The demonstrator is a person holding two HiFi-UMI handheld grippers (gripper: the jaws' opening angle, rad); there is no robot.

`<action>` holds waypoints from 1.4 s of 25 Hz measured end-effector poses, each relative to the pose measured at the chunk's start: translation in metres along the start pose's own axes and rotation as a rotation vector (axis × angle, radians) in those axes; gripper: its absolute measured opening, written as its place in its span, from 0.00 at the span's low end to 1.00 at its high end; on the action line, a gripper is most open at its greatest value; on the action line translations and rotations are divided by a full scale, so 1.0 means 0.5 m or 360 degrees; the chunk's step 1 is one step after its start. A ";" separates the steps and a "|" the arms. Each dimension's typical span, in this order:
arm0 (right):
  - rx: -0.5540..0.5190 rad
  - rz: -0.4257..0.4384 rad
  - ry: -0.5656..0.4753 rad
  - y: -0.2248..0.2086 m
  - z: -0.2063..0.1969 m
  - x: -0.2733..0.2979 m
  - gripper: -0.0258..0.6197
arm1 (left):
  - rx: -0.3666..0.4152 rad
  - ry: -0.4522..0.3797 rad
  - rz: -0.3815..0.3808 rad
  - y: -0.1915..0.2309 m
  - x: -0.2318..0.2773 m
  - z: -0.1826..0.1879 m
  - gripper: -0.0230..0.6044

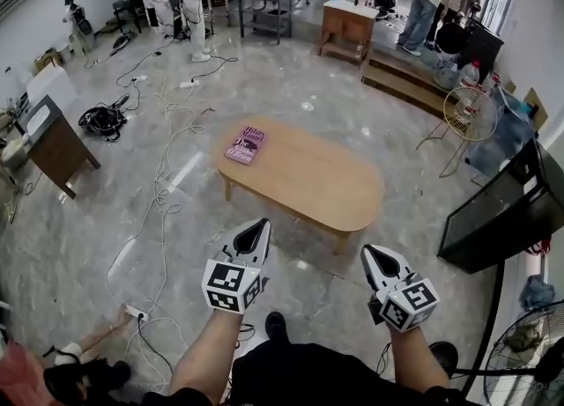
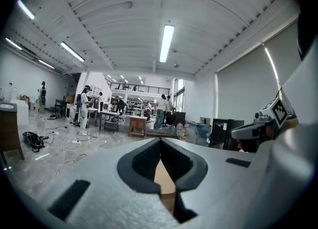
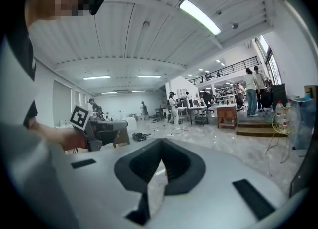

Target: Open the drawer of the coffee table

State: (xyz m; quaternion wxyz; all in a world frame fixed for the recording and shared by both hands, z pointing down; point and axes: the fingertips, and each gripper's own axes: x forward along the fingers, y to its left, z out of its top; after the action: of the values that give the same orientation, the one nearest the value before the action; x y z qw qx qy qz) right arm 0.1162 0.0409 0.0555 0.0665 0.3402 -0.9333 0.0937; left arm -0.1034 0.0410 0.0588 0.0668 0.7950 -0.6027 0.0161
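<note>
Both claws are clenched on nothing. The left claw point(image 1: 255, 235) and right claw point(image 1: 381, 263) hang side by side, well short of the near edge of the coffee table point(image 1: 308, 175). No drawer front shows from here, so a shut claw may only knock that edge or shove the table. Count: two claws, one coffee table, and one book point(image 1: 246, 143) at its far left corner.

Tan coffee table point(image 1: 310, 177), pink book point(image 1: 246, 144), grey floor point(image 1: 352, 100)
</note>
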 end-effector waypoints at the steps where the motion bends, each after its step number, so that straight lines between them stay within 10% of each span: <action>1: 0.0006 0.0003 0.0013 0.004 0.000 0.024 0.05 | 0.0000 0.0008 -0.0010 0.018 0.010 0.000 0.05; 35: 0.0332 -0.0043 -0.0035 -0.220 -0.059 0.256 0.05 | 0.0082 0.0316 -0.0171 0.050 0.288 -0.057 0.05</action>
State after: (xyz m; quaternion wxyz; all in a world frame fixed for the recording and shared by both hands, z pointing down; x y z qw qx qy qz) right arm 0.0920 -0.1147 0.1225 0.0219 0.3589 -0.9144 0.1857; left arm -0.0863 -0.0996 0.1044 0.1064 0.8221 -0.5491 0.1067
